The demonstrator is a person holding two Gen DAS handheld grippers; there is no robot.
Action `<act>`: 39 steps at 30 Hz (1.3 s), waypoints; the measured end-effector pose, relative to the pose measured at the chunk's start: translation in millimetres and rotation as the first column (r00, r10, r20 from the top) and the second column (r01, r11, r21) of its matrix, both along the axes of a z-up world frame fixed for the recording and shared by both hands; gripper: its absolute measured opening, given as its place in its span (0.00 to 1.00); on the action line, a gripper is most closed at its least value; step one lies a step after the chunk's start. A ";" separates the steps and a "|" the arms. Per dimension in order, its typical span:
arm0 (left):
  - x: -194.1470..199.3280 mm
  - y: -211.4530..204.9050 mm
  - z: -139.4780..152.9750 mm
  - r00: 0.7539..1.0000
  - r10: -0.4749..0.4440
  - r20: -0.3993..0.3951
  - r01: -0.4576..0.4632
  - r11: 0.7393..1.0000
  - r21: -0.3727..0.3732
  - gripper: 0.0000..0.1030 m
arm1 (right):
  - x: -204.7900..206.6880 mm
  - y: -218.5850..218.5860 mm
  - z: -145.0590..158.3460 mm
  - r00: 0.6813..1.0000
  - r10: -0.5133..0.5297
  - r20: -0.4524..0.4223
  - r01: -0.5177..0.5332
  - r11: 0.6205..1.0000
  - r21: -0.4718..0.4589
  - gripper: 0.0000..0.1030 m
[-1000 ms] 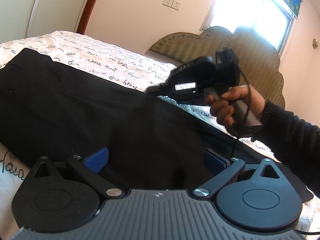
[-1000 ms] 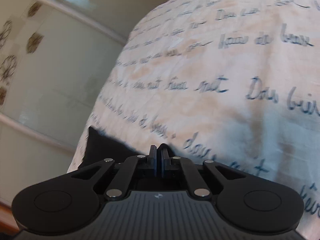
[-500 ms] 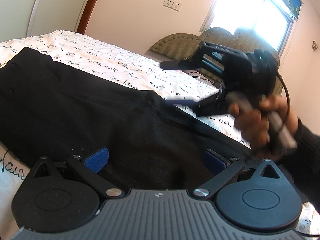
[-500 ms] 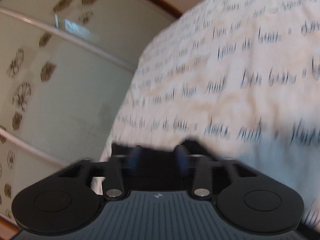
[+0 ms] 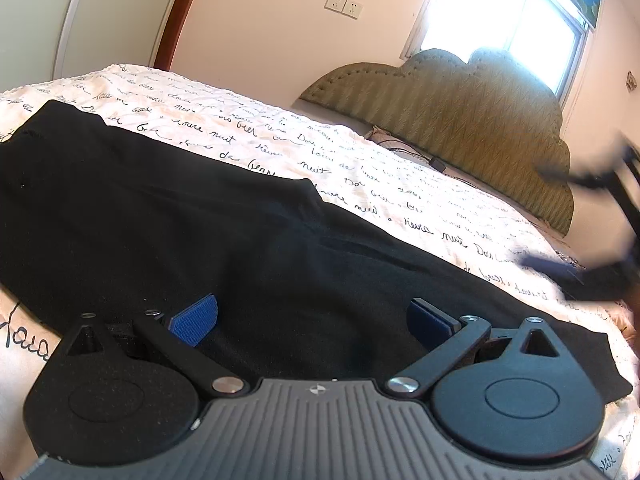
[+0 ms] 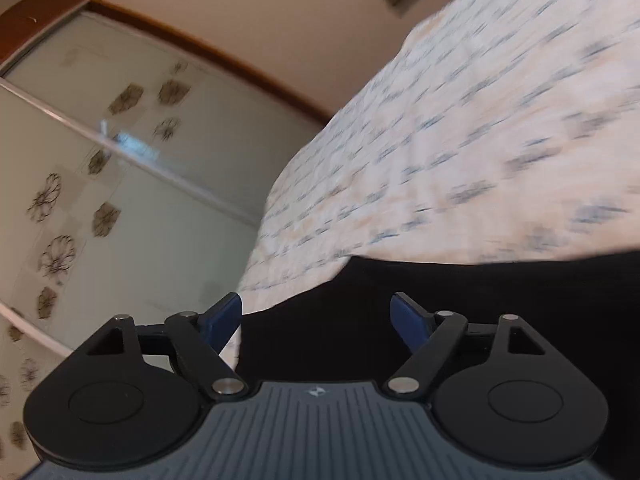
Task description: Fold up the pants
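Note:
Black pants point(image 5: 192, 232) lie flat along the white bedspread point(image 5: 360, 168) with handwriting print. My left gripper point(image 5: 314, 314) is open, its blue pads wide apart just above the pants near the front edge, holding nothing. My right gripper point(image 6: 316, 316) is open and empty, over the end of the pants point(image 6: 460, 300). It shows as a dark blur at the right edge of the left wrist view point(image 5: 596, 232), over the leg end of the pants.
An olive padded headboard point(image 5: 460, 120) stands at the back under a bright window point(image 5: 504, 16). A wardrobe with flower-print sliding doors point(image 6: 100, 200) stands beyond the bed's edge. A wall socket point(image 5: 344, 3) is on the far wall.
My right gripper opened from shut and swung away to the right, out toward the leg end of the pants. My left gripper has stayed open in place.

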State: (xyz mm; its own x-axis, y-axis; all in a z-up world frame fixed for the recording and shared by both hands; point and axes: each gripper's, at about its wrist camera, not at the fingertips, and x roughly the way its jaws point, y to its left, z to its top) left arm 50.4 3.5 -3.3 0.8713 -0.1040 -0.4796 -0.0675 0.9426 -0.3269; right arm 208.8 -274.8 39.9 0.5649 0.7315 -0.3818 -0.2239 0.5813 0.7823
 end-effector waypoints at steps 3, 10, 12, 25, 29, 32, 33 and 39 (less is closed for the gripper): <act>0.7 -1.2 0.2 1.000 0.002 -0.003 -0.002 1.000 0.010 0.99 | -54.8 -47.4 -6.6 0.984 -0.174 0.028 0.176 0.974 -0.140 0.79; 1.8 -4.3 0.5 1.000 0.005 -0.010 -0.004 0.999 0.033 0.99 | -145.7 -143.8 -50.1 0.867 -0.489 -0.101 0.468 0.866 -0.173 0.79; 1.8 -4.8 0.4 1.000 0.006 -0.011 -0.005 0.999 0.039 0.99 | -161.2 -151.2 -59.0 0.849 -0.517 -0.109 0.504 0.854 -0.126 0.79; 0.7 -6.5 0.5 1.000 0.009 -0.013 -0.008 0.999 0.054 0.99 | -175.2 -161.3 -71.6 0.785 -0.604 -0.135 0.617 0.781 0.094 0.81; 1.0 -6.3 0.6 1.000 0.009 -0.013 -0.008 0.999 0.054 0.99 | -169.1 -167.2 -78.6 0.773 -0.611 -0.172 0.631 0.767 0.115 0.81; 1.0 -6.2 0.6 1.000 0.009 -0.013 -0.008 0.999 0.054 0.99 | -158.3 -169.0 -80.4 0.761 -0.627 -0.170 0.647 0.755 0.112 0.81; 1.0 -6.2 0.6 1.000 0.009 -0.013 -0.008 0.999 0.054 0.99 | -153.9 -169.9 -82.3 0.753 -0.637 -0.168 0.656 0.747 0.109 0.81; 1.1 -6.0 0.5 1.000 0.008 -0.013 -0.008 0.999 0.054 0.99 | -154.8 -180.0 -95.6 0.630 -0.754 -0.188 0.774 0.589 0.233 0.81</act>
